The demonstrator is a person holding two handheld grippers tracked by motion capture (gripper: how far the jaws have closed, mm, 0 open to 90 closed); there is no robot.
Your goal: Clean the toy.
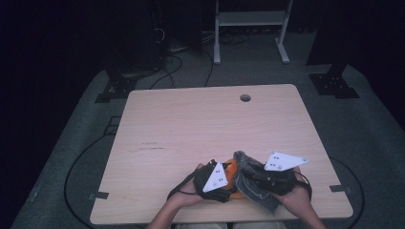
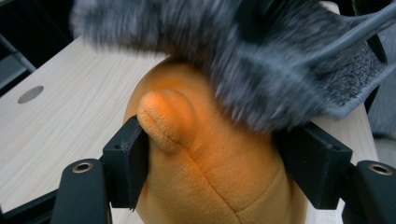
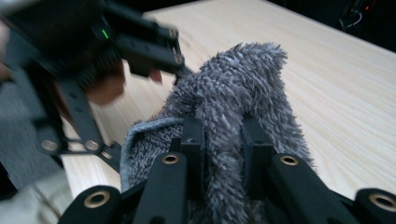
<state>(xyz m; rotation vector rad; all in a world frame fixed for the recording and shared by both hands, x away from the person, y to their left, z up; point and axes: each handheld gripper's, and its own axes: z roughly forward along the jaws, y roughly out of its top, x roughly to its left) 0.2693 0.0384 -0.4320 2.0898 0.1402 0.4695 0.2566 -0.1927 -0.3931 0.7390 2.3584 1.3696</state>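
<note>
1. Surface: your pale wood-grain rectangular surface (image 1: pixel 191 129) has a round cable hole (image 1: pixel 245 98) near its far edge. Both of your hands work at its near edge, close to the middle.
2. Orange plush toy: the soft, stitched, rounded orange plush toy (image 2: pixel 205 158) sits at the near edge of the surface, between your two claws. In the high view it appears as an orange patch (image 1: pixel 230 172) beside the grey cloth. A small rounded nub on it presses against one jaw in the left gripper view.
3. Grey cloth: the shaggy dark-grey fleece cloth (image 3: pixel 233 107) with a smooth hemmed edge lies draped over the top of the orange toy and touches it (image 2: pixel 243 56). In the high view it bunches from the toy toward your right hand (image 1: pixel 250 179).
4. Left claw (image 2: pixel 210 158): held in your left hand (image 1: pixel 191 193), its two black jaws stand on either side of the orange toy and press into it, so it is clamped on the toy.
5. Right claw (image 3: pixel 223 140): held in your right hand (image 1: pixel 298 193), its jaws are drawn close together with a thick fold of the grey cloth pinched between them.
6. Beyond the surface: a grey carpeted floor (image 1: pixel 372 143), black cables (image 1: pixel 167 67) and a white metal frame (image 1: pixel 250 28) stand at the far side.
</note>
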